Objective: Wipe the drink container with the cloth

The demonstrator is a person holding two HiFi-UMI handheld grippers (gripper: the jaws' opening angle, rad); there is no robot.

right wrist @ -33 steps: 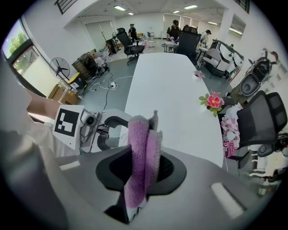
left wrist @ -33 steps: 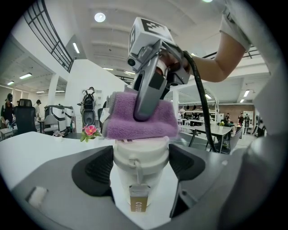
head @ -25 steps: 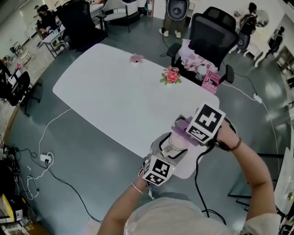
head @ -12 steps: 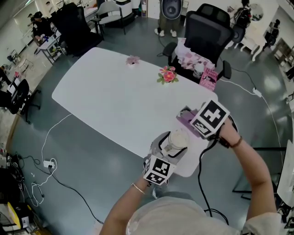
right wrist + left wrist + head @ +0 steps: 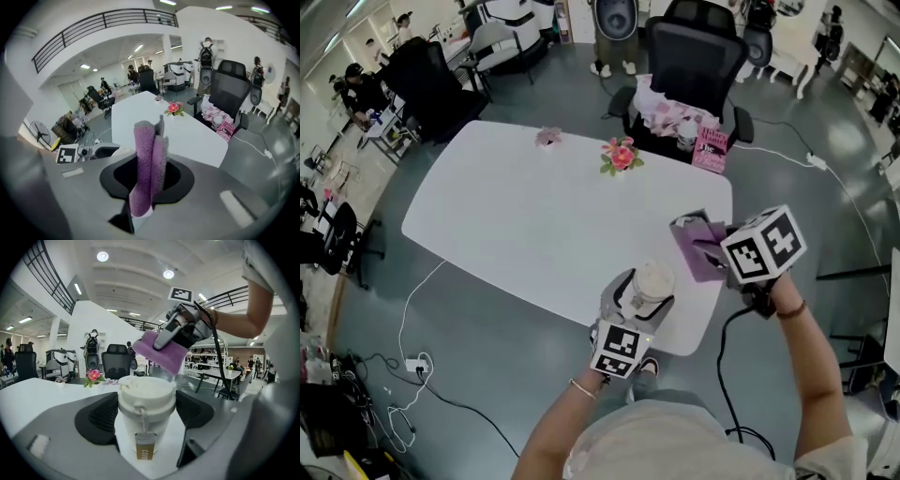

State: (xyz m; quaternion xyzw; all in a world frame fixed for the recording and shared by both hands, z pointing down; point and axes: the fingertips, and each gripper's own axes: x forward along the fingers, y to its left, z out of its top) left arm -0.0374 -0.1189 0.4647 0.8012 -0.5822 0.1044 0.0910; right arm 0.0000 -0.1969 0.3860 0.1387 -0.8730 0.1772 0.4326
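Jaws of the left gripper (image 5: pixel 146 416) clamp the cup (image 5: pixel 146 392) upright for wiping, while the right gripper (image 5: pixel 149 185) pinches the cloth (image 5: pixel 146 150), held clear at the cup's 2 o'clock.

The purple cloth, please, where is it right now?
Clamped in the right gripper at the head view's right, the cloth is apart from the cup in the left gripper.

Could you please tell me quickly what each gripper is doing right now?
Left gripper: closed on the drink container.
Right gripper: closed on the purple cloth.
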